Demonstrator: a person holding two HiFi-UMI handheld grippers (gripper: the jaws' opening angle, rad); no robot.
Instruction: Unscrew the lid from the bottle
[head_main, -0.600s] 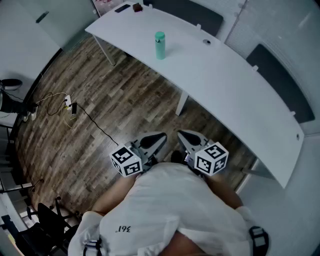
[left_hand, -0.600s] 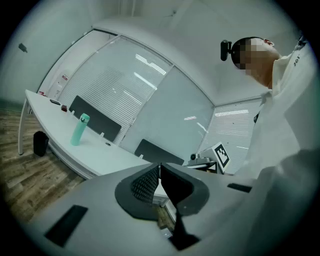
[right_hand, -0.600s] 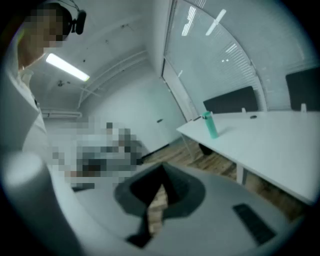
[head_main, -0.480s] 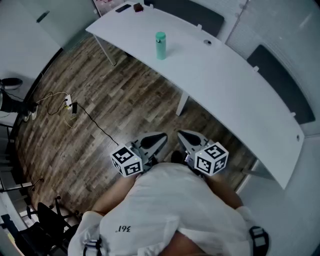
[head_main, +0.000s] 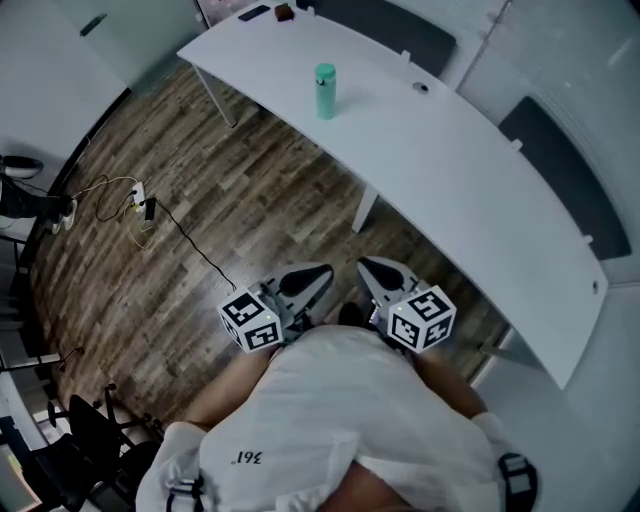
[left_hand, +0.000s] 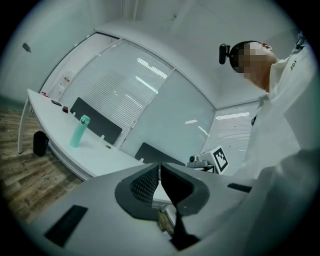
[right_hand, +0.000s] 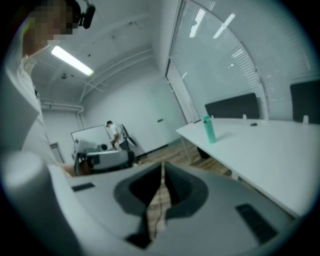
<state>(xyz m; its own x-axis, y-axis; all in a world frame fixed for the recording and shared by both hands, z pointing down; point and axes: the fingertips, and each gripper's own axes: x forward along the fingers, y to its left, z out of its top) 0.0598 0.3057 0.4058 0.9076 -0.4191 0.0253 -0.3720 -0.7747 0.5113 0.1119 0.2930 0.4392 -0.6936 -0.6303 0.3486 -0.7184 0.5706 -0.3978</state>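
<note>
Jaws on both grippers are found pressed together with nothing between them, which is judged fitting, since nothing to be gripped lies within reach. In the head view, the left gripper (head_main: 318, 274) and the right gripper (head_main: 370, 270) are seen side by side at lower centre, close against the person's white shirt (head_main: 340, 420) and above the brown wood-plank floor (head_main: 200, 220); a resting carry ahead of any approach is suggested. The tall teal cylindrical bottle (head_main: 325, 95) is set upright at upper centre on the long curved white table (head_main: 480, 180), near its floor-side edge and well apart from both grippers. Its teal screw lid (head_main: 325, 70) is in place, so the unscrewing is judged not yet begun. In the left gripper view, the dark ribbed pads (left_hand: 142, 182) are seen meeting at their tips at lower centre, while the bottle (left_hand: 79, 132) is shown small at middle left, far beyond them. The black-and-white marker cube (left_hand: 220, 158) of the other gripper is seen right of centre. In the right gripper view, the jaws are likewise seen closed at lower centre, with only floor visible through the slit. The bottle (right_hand: 209, 131) is found right of centre, alone on the table (right_hand: 270, 150), presumably left clear so that its body can be clamped by one gripper and the lid turned by the other.
</note>
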